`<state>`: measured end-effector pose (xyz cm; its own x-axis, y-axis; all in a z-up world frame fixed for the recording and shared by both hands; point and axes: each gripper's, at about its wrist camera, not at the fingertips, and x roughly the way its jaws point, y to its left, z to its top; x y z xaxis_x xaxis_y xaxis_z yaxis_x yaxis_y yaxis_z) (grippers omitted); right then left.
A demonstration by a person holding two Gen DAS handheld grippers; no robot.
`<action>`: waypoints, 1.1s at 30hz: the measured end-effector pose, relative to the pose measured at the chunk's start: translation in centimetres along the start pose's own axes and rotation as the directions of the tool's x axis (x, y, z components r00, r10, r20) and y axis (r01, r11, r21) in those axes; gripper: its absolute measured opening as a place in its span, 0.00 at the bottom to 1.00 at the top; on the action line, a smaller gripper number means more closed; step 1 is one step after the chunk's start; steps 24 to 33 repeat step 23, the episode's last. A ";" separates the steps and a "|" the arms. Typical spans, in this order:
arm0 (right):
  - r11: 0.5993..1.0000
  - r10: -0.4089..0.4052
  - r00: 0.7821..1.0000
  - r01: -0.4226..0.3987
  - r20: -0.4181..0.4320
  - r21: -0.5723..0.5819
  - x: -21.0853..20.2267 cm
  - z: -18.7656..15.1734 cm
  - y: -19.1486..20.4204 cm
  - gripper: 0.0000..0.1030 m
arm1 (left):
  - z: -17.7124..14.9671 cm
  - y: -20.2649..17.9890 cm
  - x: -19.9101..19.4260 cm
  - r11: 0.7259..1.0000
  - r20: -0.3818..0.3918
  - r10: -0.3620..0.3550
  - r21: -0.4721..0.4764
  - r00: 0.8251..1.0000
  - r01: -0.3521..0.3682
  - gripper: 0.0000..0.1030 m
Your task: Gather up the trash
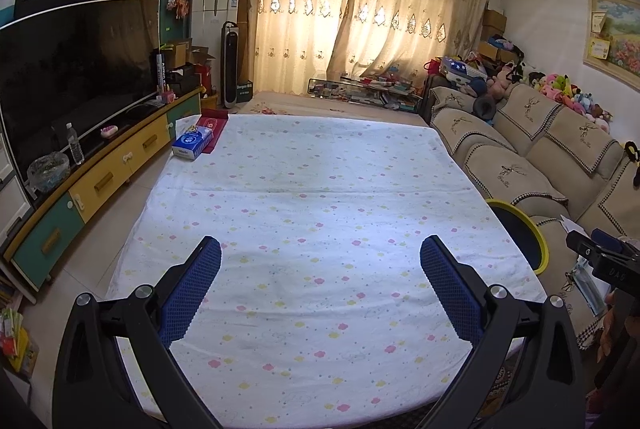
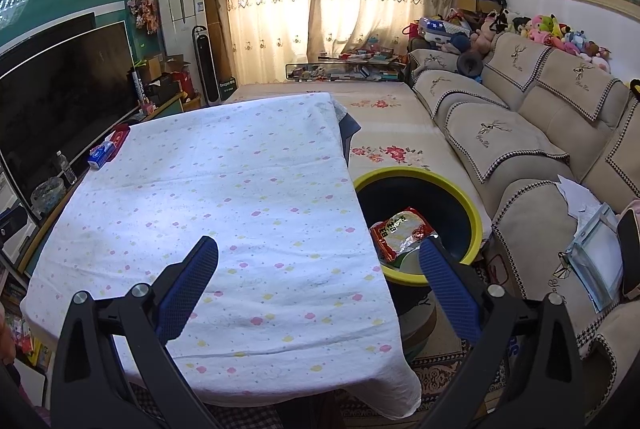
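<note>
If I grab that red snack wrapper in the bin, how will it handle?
The red snack wrapper looks crinkled and thin, so probably floppy and light. Its glossy film may slip between fingers. It lies loose in the yellow-rimmed bin, so it likely lifts freely.

A bin (image 2: 476,217) stands between table (image 2: 240,189) and sofa (image 2: 532,149), a wrapper (image 2: 400,233) inside it.

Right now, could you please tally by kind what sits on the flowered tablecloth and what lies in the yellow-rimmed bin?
Tissue box on the tablecloth: 1
Red flat pack beside it: 1
Snack wrapper in the bin: 1
Total: 3
</note>
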<state>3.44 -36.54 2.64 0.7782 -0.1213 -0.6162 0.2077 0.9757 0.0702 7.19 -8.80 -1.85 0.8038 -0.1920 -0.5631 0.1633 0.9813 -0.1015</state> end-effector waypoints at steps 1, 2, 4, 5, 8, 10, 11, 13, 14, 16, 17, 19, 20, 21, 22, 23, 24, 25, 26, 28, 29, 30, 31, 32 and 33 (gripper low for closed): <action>1.000 0.001 1.000 -0.001 -0.001 -0.001 0.2 0.1 0.0 0.93 | 0.1 -0.1 0.1 1.000 0.002 0.002 0.002 1.000 -0.002 0.95; 1.000 0.002 1.000 -0.002 -0.003 -0.002 0.4 0.1 0.0 0.93 | 0.2 -0.1 0.2 1.000 0.002 0.002 0.003 1.000 -0.002 0.95; 1.000 0.004 1.000 -0.004 -0.010 -0.005 0.7 0.1 0.2 0.93 | 0.4 -0.1 0.6 1.000 -0.003 -0.002 -0.001 1.000 0.002 0.95; 1.000 0.005 1.000 -0.005 -0.013 -0.006 0.9 0.3 0.1 0.93 | 0.5 -0.1 0.9 1.000 -0.008 -0.005 -0.006 1.000 0.005 0.95; 1.000 0.008 1.000 -0.008 -0.024 -0.012 1.4 0.6 0.3 0.93 | 0.7 0.1 1.6 1.000 -0.018 -0.014 -0.018 1.000 0.013 0.95; 1.000 0.007 1.000 -0.008 -0.029 -0.016 1.8 0.7 0.4 0.93 | 0.7 0.1 2.1 1.000 -0.012 -0.014 -0.018 1.000 0.014 0.95; 1.000 0.008 0.999 -0.008 -0.033 -0.018 2.0 0.8 0.5 0.93 | 0.8 0.2 2.3 1.000 -0.006 -0.008 -0.019 1.000 0.008 0.95; 1.000 0.006 0.999 -0.007 -0.040 -0.023 2.5 1.1 0.6 0.93 | 1.2 0.4 2.6 1.000 0.004 0.001 -0.013 1.000 -0.001 0.95; 1.000 0.005 0.999 -0.006 -0.042 -0.025 2.7 1.3 0.6 0.93 | 1.4 0.4 3.0 1.000 0.001 0.018 -0.004 1.000 -0.018 0.95; 1.000 0.008 0.999 -0.009 -0.049 -0.025 3.4 1.8 0.5 0.93 | 1.9 0.9 4.0 0.999 -0.018 0.049 0.001 0.999 -0.049 0.95; 1.000 0.014 0.998 -0.015 -0.057 -0.024 4.1 2.2 0.6 0.93 | 2.2 1.3 4.8 0.998 -0.038 0.064 -0.004 0.997 -0.064 0.95; 0.999 0.026 0.997 -0.028 -0.073 -0.024 5.5 2.7 0.8 0.93 | 2.7 2.4 6.5 0.997 -0.061 0.082 -0.010 0.995 -0.083 0.95; 0.999 0.041 0.995 -0.043 -0.086 -0.022 6.6 3.1 1.0 0.93 | 2.9 3.2 7.9 0.995 -0.081 0.101 -0.013 0.992 -0.103 0.95; 0.998 0.053 0.994 -0.056 -0.097 -0.021 7.6 3.4 1.2 0.93 | 3.1 3.8 8.9 0.994 -0.095 0.110 -0.018 0.989 -0.112 0.95; 0.997 0.066 0.992 -0.069 -0.109 -0.023 8.9 3.6 1.5 0.93 | 3.2 4.5 10.0 0.993 -0.108 0.113 -0.025 0.988 -0.116 0.95; 0.997 0.075 0.989 -0.079 -0.126 -0.028 10.4 3.9 2.0 0.93 | 3.3 5.4 11.6 0.992 -0.121 0.115 -0.032 0.986 -0.120 0.95; 0.997 0.075 0.989 -0.079 -0.126 -0.028 10.4 3.9 2.0 0.93 | 3.3 5.4 11.6 0.992 -0.121 0.115 -0.032 0.986 -0.120 0.95; 0.997 0.075 0.989 -0.079 -0.126 -0.028 10.4 3.9 2.0 0.93 | 3.3 5.4 11.6 0.992 -0.121 0.115 -0.032 0.986 -0.120 0.95; 0.997 0.075 0.989 -0.079 -0.126 -0.028 10.4 3.9 2.0 0.93 | 3.3 5.4 11.6 0.992 -0.121 0.115 -0.032 0.986 -0.120 0.95; 0.997 0.075 0.989 -0.079 -0.126 -0.028 10.4 3.9 2.0 0.93 | 3.3 5.4 11.6 0.992 -0.121 0.115 -0.032 0.986 -0.120 0.95; 0.997 0.075 0.989 -0.079 -0.126 -0.028 10.4 3.9 2.0 0.93 | 3.3 5.4 11.6 0.992 -0.121 0.115 -0.032 0.986 -0.120 0.95; 0.997 0.075 0.989 -0.079 -0.126 -0.028 10.4 3.9 2.0 0.93 | 3.3 5.4 11.6 0.992 -0.121 0.115 -0.032 0.986 -0.120 0.95; 0.997 0.075 0.989 -0.079 -0.126 -0.028 10.4 3.9 2.0 0.93 | 3.3 5.4 11.6 0.992 -0.121 0.115 -0.032 0.986 -0.120 0.95; 0.997 0.075 0.989 -0.079 -0.126 -0.028 10.4 3.9 2.0 0.93 | 3.3 5.4 11.6 0.992 -0.121 0.115 -0.032 0.986 -0.120 0.95; 0.997 0.075 0.989 -0.079 -0.126 -0.028 10.4 3.9 2.0 0.93 | 3.3 5.4 11.6 0.992 -0.121 0.115 -0.032 0.986 -0.120 0.95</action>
